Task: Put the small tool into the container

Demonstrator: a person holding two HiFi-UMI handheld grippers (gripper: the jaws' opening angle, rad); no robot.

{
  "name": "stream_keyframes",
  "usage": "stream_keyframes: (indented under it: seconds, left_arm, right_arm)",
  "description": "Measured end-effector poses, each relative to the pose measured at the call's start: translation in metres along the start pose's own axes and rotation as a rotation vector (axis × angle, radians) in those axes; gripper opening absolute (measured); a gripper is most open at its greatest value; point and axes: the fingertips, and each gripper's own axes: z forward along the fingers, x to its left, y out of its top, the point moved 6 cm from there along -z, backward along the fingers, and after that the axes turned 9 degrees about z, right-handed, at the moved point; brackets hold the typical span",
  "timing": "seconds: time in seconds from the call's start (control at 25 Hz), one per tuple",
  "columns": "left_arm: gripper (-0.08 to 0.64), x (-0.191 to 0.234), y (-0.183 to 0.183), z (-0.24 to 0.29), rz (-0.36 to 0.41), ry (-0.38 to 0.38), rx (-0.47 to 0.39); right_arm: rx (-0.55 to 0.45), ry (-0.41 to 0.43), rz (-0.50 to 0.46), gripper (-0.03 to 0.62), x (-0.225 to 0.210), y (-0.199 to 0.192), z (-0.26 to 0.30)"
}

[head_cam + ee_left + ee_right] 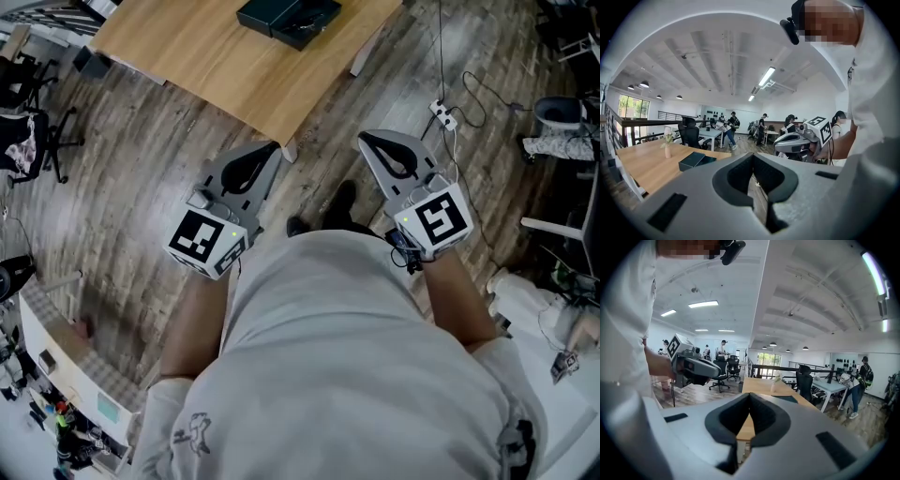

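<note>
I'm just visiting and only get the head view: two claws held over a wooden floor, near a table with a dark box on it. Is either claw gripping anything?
Observer: No. The left gripper view shows the left claw closed, with nothing between its jaws.
Operator: And the other one?
Observer: The right claw is closed and empty too, as its own view shows.
Operator: Is anything on the table besides that box?
Observer: Yes. A small vase holding a sprig stands upright on the table, a little apart from the dark box.
</note>
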Motion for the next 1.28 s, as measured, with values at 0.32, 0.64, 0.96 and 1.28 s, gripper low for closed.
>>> stream_keyframes:
  seconds: [0.32, 0.64, 0.96, 1.28]
  left_arm:
    - [0.006, -0.014, -0.006, -0.043, 0.014, -0.018, -0.012]
    - [0.006, -0.018, -0.007, -0.070, 0.011, -0.004, -0.033]
    - [0.006, -0.018, -0.010, -0.082, 0.009, 0.009, -0.038]
    - [0.006, -0.020, -0.008, -0.084, 0.011, 0.016, -0.038]
  right_arm:
    - [-0.024, -0.030, 0.009, 0.006, 0.045, -0.001, -0.011]
    - [-0.020, -0.060, 0.020, 0.006, 0.067, -0.004, -0.033]
    - [-0.016, -0.071, -0.002, 0.006, 0.075, -0.005, -0.040]
    - [-0.017, -0.069, 0.006, 0.005, 0.071, -0.004, -0.041]
